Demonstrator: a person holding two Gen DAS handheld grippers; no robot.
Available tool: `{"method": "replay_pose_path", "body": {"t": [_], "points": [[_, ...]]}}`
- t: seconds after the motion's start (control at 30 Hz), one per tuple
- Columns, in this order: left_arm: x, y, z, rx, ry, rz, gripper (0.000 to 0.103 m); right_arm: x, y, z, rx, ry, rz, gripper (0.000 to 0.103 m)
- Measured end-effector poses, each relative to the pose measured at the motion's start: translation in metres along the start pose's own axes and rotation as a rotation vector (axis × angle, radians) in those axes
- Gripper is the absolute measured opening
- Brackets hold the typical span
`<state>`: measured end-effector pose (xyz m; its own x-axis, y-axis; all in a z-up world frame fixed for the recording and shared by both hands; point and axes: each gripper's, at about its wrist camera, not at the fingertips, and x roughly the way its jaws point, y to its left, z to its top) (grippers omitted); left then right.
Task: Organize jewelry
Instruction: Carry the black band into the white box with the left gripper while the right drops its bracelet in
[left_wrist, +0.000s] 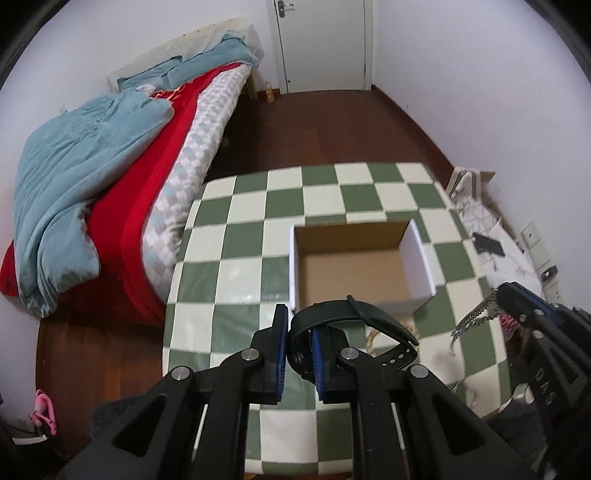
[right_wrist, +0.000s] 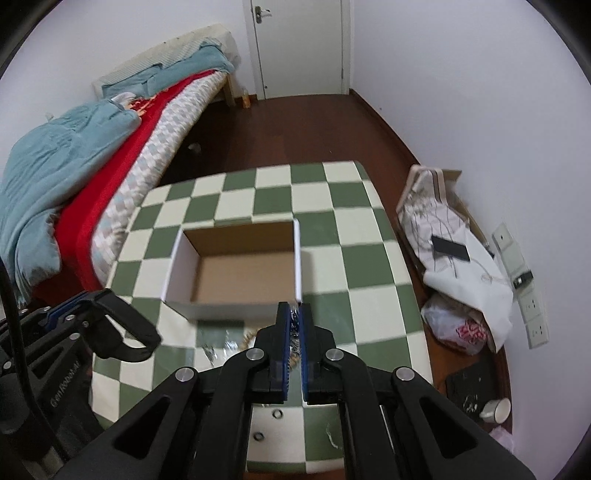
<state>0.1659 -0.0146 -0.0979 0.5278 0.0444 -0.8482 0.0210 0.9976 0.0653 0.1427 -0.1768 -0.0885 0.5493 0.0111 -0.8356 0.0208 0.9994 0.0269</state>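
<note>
"GenRobot.AI" printed on left tool (right_wrist: 70, 314) body; other lettering unreadable.

Black tongs (right_wrist: 294, 325) with blue ribbed pads (right_wrist: 283, 347), silver screws, white lettering on the side.

- Walls (right_wrist: 461, 74): plain white, evenly lit.
- Door (right_wrist: 299, 48): white, closed, metal handle on its left side, at the far end.
- Floor (right_wrist: 306, 129): dark reddish-brown wood.
- Bed (left_wrist: 122, 206): along the left wall, red cover, checked mattress side, crumpled teal quilt (left_wrist: 74, 173) on top.
- Table (right_wrist: 332, 221): green-and-cream checkered surface, beside the bed.
- Wall sockets (right_wrist: 532, 310): white, low on the right wall, above a heap of white cloth (right_wrist: 469, 273).
</note>
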Motion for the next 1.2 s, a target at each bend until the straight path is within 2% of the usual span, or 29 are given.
{"method": "replay_pose_path", "body": {"t": [0.17, 0.33, 0.57, 0.8, 0.93, 1.0, 1.03, 1.07, 1.1, 1.13, 1.17, 1.2], "points": [[0.007, 0.004, 0.028, -0.04, -0.014, -0.019, 0.009, 0.001, 0.01, 0.03, -0.016, -0.025, 0.005, 0.004], [0.032, 0.012, 0.055, -0.073, 0.014, -0.041, 0.009, 0.021, 0.008, 0.062, 0.002, -0.011, 0.029, 0.004], [0.084, 0.021, 0.084, -0.114, 0.115, -0.094, 0.009, 0.072, 0.012, 0.093, 0.016, 0.073, 0.099, 0.004], [0.14, 0.024, 0.089, -0.144, 0.237, -0.15, 0.01, 0.125, 0.019, 0.106, 0.021, 0.164, 0.142, 0.004], [0.159, 0.023, 0.09, -0.167, 0.287, -0.19, 0.015, 0.154, 0.019, 0.107, 0.044, 0.239, 0.194, 0.004], [0.162, 0.023, 0.093, -0.163, 0.285, -0.19, 0.027, 0.169, 0.018, 0.105, 0.056, 0.294, 0.226, 0.005], [0.162, 0.023, 0.094, -0.161, 0.278, -0.183, 0.049, 0.174, 0.018, 0.104, 0.059, 0.312, 0.232, 0.005], [0.162, 0.024, 0.095, -0.161, 0.271, -0.175, 0.082, 0.177, 0.018, 0.103, 0.058, 0.325, 0.231, 0.005], [0.163, 0.026, 0.096, -0.164, 0.265, -0.17, 0.094, 0.18, 0.018, 0.101, 0.052, 0.334, 0.22, 0.007], [0.162, 0.027, 0.096, -0.166, 0.257, -0.165, 0.1, 0.182, 0.018, 0.1, 0.049, 0.34, 0.21, 0.011], [0.16, 0.03, 0.096, -0.166, 0.253, -0.146, 0.1, 0.182, 0.018, 0.099, 0.048, 0.342, 0.2, 0.029], [0.16, 0.032, 0.095, -0.167, 0.252, -0.126, 0.1, 0.18, 0.016, 0.098, 0.05, 0.341, 0.189, 0.054]]}}
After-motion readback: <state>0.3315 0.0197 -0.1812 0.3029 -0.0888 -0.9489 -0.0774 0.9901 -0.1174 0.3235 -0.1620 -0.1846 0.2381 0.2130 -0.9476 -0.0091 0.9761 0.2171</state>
